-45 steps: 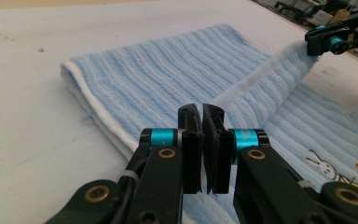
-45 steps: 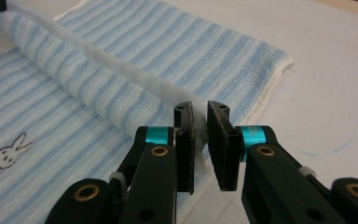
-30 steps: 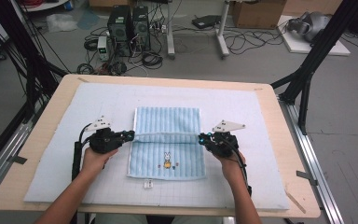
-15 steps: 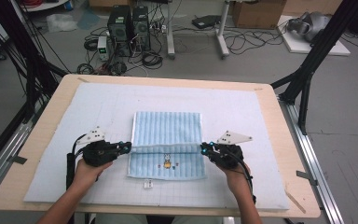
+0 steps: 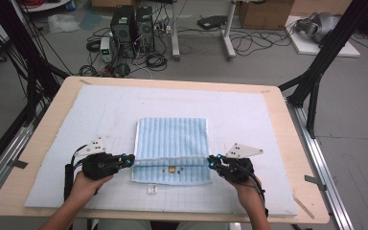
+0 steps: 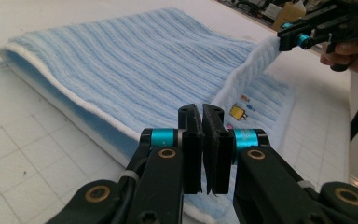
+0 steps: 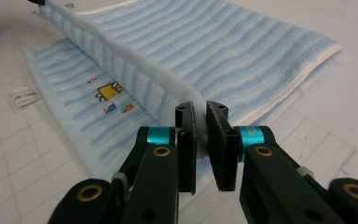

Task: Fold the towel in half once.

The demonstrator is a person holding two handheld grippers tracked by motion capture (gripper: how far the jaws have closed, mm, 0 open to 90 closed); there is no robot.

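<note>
Bare white mat is lying open around the towel on the worktop, letting a claw pass freely on all sides. A small tag is sitting just before the towel's near edge.

Table's a light wood top with a white gridded mat over it. Behind it, the floor's a mess: two black PC towers, tangled cables, a cardboard box.
</note>
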